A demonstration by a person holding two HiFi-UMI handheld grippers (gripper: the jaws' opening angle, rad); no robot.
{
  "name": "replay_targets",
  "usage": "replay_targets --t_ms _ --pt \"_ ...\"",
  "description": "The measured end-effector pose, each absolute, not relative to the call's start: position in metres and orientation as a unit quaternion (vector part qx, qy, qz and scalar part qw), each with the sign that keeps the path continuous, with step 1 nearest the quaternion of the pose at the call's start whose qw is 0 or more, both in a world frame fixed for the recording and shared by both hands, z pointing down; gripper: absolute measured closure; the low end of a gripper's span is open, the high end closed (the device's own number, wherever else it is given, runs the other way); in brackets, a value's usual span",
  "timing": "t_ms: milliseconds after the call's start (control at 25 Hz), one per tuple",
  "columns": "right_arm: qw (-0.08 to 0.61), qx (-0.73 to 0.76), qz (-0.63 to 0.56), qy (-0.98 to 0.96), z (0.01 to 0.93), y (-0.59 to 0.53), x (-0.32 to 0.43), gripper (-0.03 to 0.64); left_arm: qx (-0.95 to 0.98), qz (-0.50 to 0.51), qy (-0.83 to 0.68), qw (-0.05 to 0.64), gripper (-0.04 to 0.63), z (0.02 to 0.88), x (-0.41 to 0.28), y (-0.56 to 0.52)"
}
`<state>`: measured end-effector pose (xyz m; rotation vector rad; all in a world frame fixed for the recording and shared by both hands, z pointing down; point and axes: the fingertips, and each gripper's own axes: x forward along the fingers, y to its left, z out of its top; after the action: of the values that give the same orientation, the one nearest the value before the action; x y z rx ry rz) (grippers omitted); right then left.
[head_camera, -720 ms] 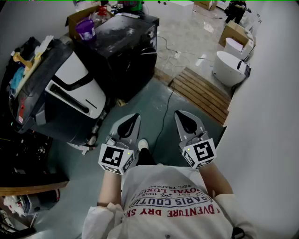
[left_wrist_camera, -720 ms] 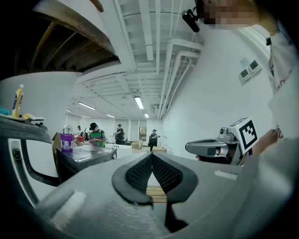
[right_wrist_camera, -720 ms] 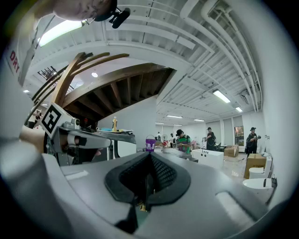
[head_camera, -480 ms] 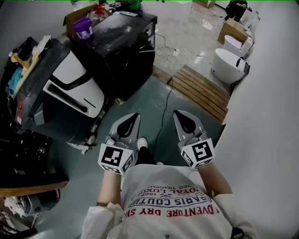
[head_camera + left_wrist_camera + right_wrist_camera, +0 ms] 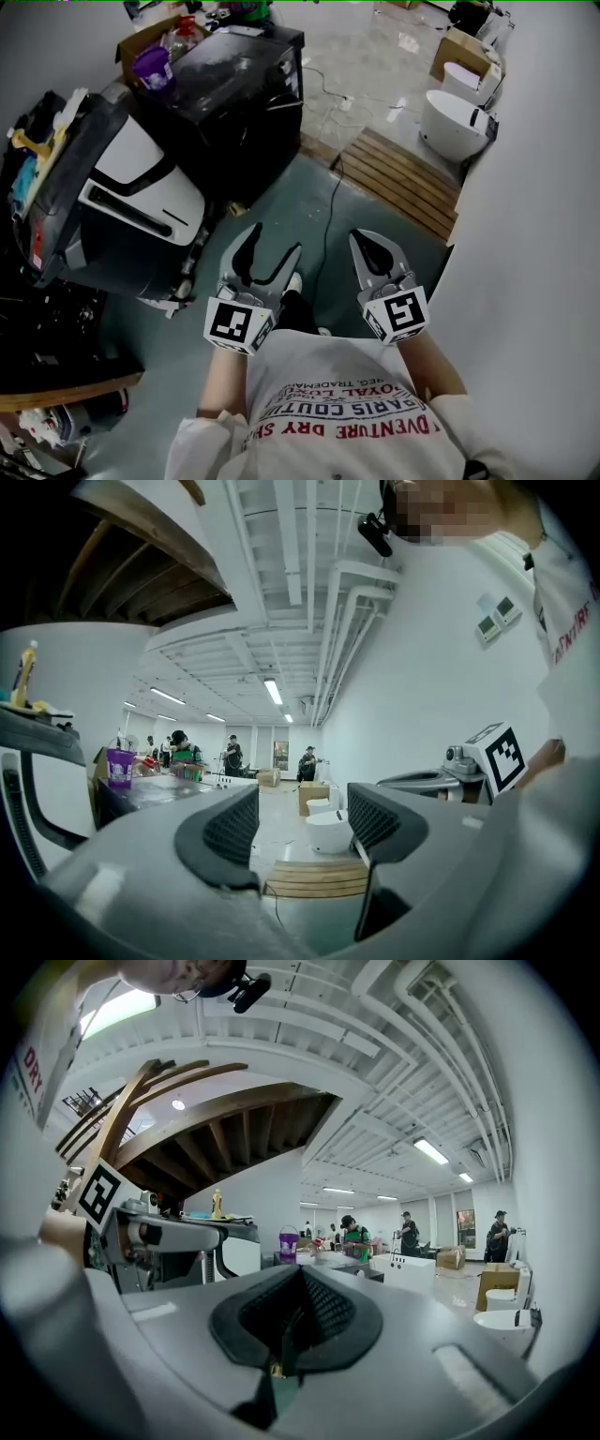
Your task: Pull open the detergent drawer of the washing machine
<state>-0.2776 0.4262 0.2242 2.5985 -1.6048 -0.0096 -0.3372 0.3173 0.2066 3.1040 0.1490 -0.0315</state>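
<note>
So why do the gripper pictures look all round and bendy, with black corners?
Left gripper view: a wide-angle lens bows the ceiling pipes and leaves the corners black. Right gripper view: same bending, plus a washed-out bright patch top left. Head view: evenly lit, no black corners.

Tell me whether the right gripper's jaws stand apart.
No: in the right gripper view the right gripper has its jaws closed together, with nothing between them.

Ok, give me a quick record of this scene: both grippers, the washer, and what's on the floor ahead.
left gripper: open, nothing between the jaws
right gripper: shut, empty
washing machine: likely the white and black appliance at left, apart from both grippers
task progress: not started, neither gripper at the machine
floor ahead: wooden slat platform, black cable
</note>
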Motion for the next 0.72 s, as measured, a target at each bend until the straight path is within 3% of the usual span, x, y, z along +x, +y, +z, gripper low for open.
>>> replay_targets --t_ms 440,720 --pt "0.049 0.856 0.030 -0.513 0.249 0.384 -0.196 0.615 0.998 0.007 0.048 0.049 0.302 0.228 -0.253 0.261" --pt "0.071 0.854 0.038 -0.514 0.245 0.300 -0.112 0.615 0.997 -0.007 0.044 0.068 0.302 0.225 -0.171 0.175"
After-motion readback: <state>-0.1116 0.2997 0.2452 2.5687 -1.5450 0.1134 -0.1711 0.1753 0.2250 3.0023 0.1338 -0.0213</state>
